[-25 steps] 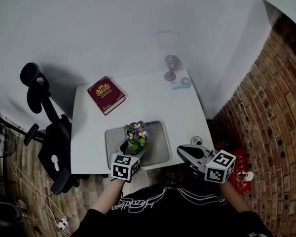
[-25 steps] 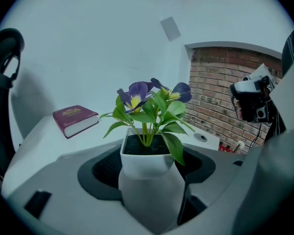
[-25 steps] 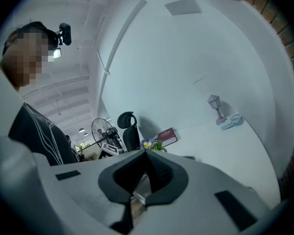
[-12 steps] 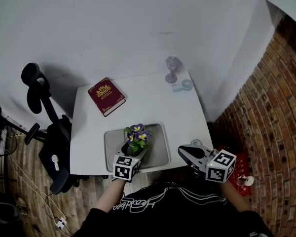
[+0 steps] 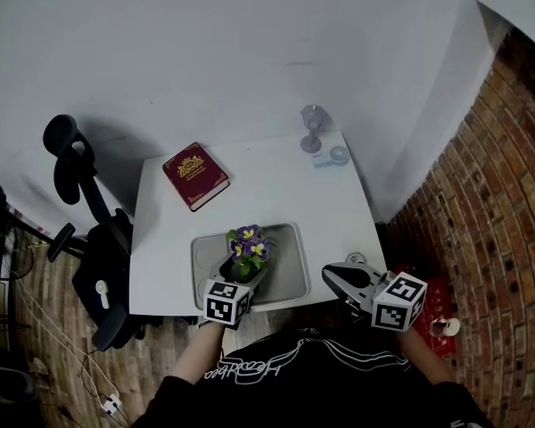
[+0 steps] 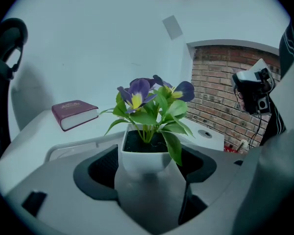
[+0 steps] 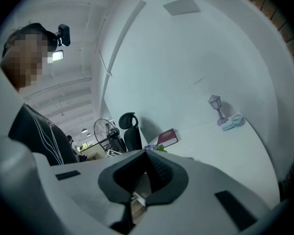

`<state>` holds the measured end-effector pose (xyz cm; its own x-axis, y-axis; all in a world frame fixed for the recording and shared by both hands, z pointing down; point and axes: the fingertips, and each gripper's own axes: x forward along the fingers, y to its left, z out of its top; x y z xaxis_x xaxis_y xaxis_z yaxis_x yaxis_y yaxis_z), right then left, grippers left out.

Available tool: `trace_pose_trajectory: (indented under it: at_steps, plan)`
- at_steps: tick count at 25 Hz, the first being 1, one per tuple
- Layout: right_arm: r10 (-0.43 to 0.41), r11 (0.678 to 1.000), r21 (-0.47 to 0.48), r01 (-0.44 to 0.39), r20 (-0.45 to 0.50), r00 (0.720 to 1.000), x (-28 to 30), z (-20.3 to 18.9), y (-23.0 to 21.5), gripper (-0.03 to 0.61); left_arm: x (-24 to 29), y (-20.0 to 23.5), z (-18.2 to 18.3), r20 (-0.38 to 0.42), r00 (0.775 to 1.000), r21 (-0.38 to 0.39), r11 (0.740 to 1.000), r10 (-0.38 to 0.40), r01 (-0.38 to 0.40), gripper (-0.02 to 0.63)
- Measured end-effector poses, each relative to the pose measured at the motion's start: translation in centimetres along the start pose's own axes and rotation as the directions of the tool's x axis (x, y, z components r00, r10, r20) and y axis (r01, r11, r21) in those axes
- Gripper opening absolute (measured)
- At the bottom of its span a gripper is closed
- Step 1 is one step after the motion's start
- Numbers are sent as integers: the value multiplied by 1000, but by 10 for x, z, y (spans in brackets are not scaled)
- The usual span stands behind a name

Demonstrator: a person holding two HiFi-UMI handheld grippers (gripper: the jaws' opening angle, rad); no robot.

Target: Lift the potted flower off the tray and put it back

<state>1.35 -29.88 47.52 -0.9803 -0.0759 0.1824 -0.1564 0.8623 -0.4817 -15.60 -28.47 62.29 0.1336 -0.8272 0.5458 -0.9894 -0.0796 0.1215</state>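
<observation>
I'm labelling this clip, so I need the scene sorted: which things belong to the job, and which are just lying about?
In the job: potted flower, gripped by the left tongs; grey tray under it.

Lying about: red book; purple lantern ornament; small blue fan; office chair; right tongs, shut and empty.

The purple-yellow potted flower [image 5: 247, 250] is being held upright. It is being gripped over the grey tray [image 5: 290, 259], lower centre.
</observation>
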Motion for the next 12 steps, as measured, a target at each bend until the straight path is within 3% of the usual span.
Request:
trace_pose_trajectory:
  at_steps: [6, 12]
  plan:
    - [-14, 999, -31, 13, -19, 1000, 0, -11, 16, -2, -16, -4, -7, 16, 1000, 9, 1000, 3, -3, 364]
    - [32, 999, 7, -32, 18, 999, 1, -11, 48, -2, -57, -7, 1, 26, 999, -31, 999, -22, 23, 362]
